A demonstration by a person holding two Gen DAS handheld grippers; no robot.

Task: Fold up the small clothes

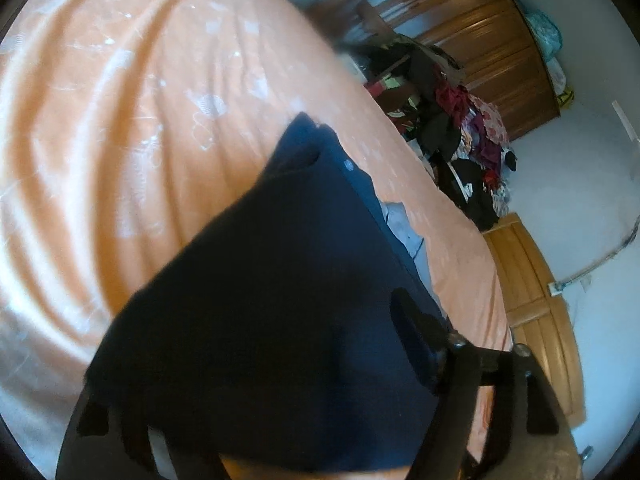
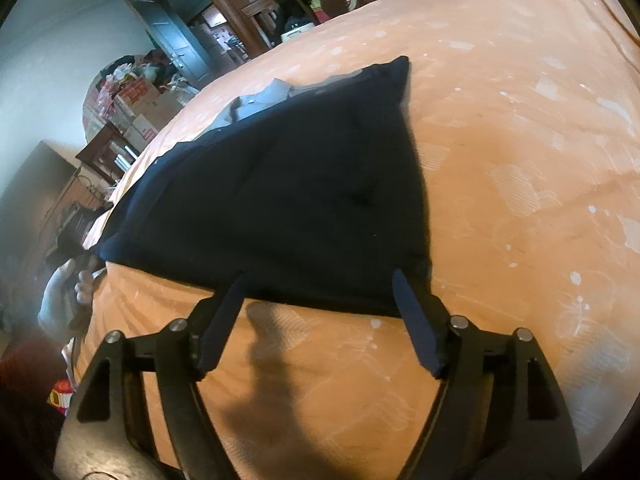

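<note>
- There's a dark navy blue cloth garment (image 2: 288,200) spread flat-ish on the peach-orange bedsheet with a faded white print (image 2: 520,160). In the right wrist view it fills the middle of the frame, tapering to a corner near the top centre.
- The right black two-finger gripper (image 2: 320,280) sits at the bottom of its frame with its jaws spread wide. Both fingertips reach the near hem of the garment, but nothing is pinched between them; bare sheet and a shadow show in the gap.
- The left black two-finger gripper (image 1: 260,360) is mostly buried. The navy cloth drapes over the lower middle of the left wrist view and hides one finger completely, so I honestly can't tell if those jaws are apart or clamped on fabric. Only the right-hand finger (image 1: 416,332) pokes out.
- A bit of light grey fabric (image 2: 260,98) peeks out from under the garment's far edge, upper left of centre in the right view.
- Small pale round button or logo (image 1: 348,165) on the garment, centre of the left view.
- A person's hand (image 2: 66,292) shows at the left edge of the right view, blurry.
- Background: a messy heap of mixed clothes (image 1: 472,140) in the upper right of the left view, in front of a brown wooden wardrobe (image 1: 492,40).
</note>
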